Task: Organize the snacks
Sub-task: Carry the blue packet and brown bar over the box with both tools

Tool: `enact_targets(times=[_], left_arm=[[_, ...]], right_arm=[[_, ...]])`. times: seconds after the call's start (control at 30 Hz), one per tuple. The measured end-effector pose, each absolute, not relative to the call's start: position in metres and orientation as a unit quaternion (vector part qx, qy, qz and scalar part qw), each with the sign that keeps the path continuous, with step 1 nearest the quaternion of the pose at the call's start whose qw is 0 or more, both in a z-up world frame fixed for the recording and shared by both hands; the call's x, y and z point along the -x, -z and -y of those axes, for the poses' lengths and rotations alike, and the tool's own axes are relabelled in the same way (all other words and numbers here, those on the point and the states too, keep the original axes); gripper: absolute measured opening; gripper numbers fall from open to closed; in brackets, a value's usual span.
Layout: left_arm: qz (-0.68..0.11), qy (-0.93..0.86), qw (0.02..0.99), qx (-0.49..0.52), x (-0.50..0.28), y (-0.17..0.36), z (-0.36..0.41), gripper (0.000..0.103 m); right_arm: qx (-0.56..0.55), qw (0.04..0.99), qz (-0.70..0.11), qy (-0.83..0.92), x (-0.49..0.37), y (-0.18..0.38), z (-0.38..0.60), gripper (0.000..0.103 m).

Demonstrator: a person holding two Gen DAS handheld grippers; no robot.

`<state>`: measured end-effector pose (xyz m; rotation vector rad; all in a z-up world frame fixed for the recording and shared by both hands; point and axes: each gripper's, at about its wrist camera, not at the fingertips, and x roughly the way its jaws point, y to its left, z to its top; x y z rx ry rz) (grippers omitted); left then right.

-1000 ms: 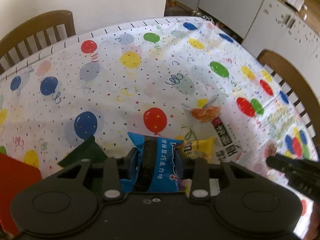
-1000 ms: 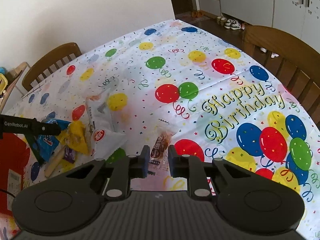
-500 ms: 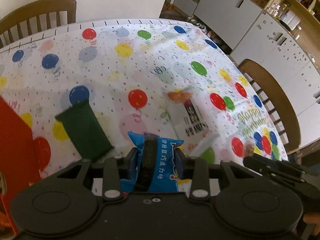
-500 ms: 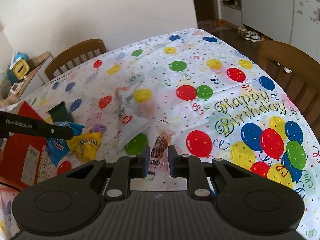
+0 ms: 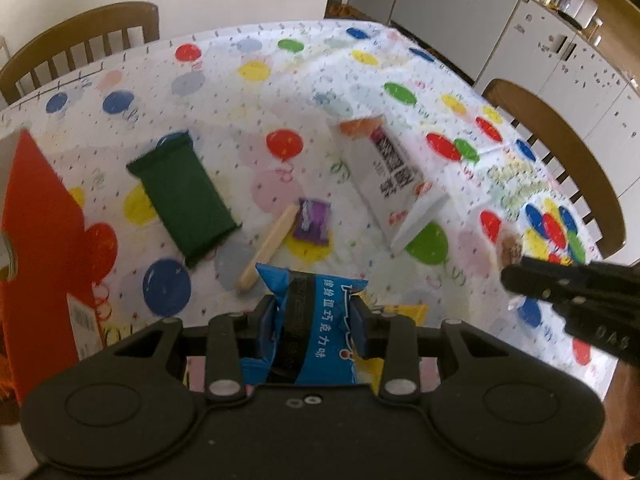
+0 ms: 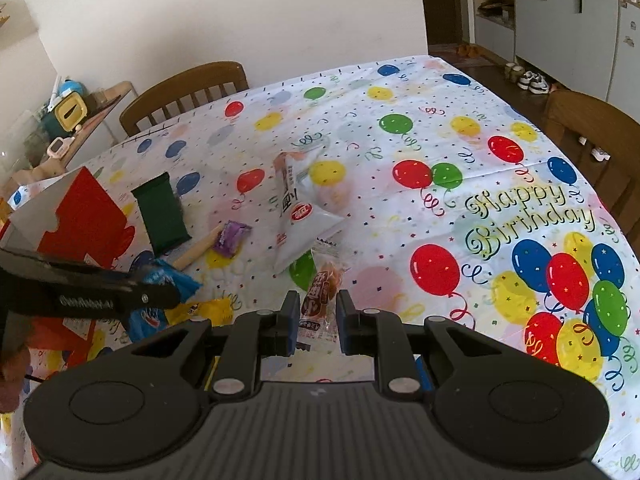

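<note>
Comparing the left wrist view with the frames from the preceding second, the table drops away and more of it comes into view: a green packet (image 5: 183, 196), a wooden stick (image 5: 269, 247) and a purple candy (image 5: 312, 221) now lie well ahead of the jaws, and the red box (image 5: 38, 240) fills the area to their left. This indicates that the left gripper (image 5: 316, 320) has lifted and swung toward the box, so the carry step appears to be under way and a drop into the box is the probable next action. Its jaws are closed to a narrow gap, clamped on the blue snack packet (image 5: 324, 324), which is held clear of the tablecloth (image 5: 248, 92). The packet's long axis runs forward along the fingers, with its crimped end projecting just past the fingertips and its rear hidden behind the jaw blocks. The right gripper (image 6: 318, 314) stands slightly open, its pads flanking a brown wrapped snack (image 6: 320, 292); whether they grip it cannot be determined. That snack's long axis also runs forward from the jaws, leaning slightly right, its serrated end pointing toward the white pouch (image 6: 298, 216) just ahead. A yellow packet (image 6: 208, 310) lies left of these jaws, beneath the other gripper.
</note>
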<state>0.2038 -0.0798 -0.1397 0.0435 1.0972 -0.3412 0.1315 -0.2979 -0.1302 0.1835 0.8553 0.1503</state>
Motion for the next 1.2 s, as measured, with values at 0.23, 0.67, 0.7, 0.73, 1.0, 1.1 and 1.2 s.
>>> enact_targets(times=[0.23, 0.67, 0.7, 0.73, 1.0, 1.1, 1.2], left_arm=[[-0.533, 0.155, 0.832, -0.027, -0.189, 0.154, 0.072, 0.042], [-0.517, 0.165, 0.837, -0.078, -0.164, 0.161, 0.074, 0.066], [-0.517, 0.166, 0.836, -0.081, -0.164, 0.163, 0.075, 0.061], [-0.519, 0.166, 0.835, -0.081, -0.164, 0.164, 0.074, 0.060], [-0.524, 0.161, 0.835, -0.048, -0.166, 0.162, 0.062, 0.054], [-0.527, 0.158, 0.834, -0.039, -0.166, 0.161, 0.059, 0.051], [-0.529, 0.153, 0.834, -0.027, -0.165, 0.157, 0.054, 0.049]], right_arm=[[-0.091, 0.902, -0.415, -0.073, -0.129, 0.131, 0.298, 0.019], [-0.090, 0.901, -0.418, -0.075, -0.125, 0.132, 0.296, 0.019], [-0.089, 0.901, -0.419, -0.076, -0.125, 0.132, 0.296, 0.019], [-0.089, 0.901, -0.418, -0.076, -0.125, 0.132, 0.296, 0.019], [-0.088, 0.902, -0.417, -0.077, -0.125, 0.130, 0.295, 0.019], [-0.086, 0.902, -0.414, -0.081, -0.124, 0.128, 0.292, 0.019], [-0.084, 0.903, -0.412, -0.086, -0.123, 0.124, 0.290, 0.019]])
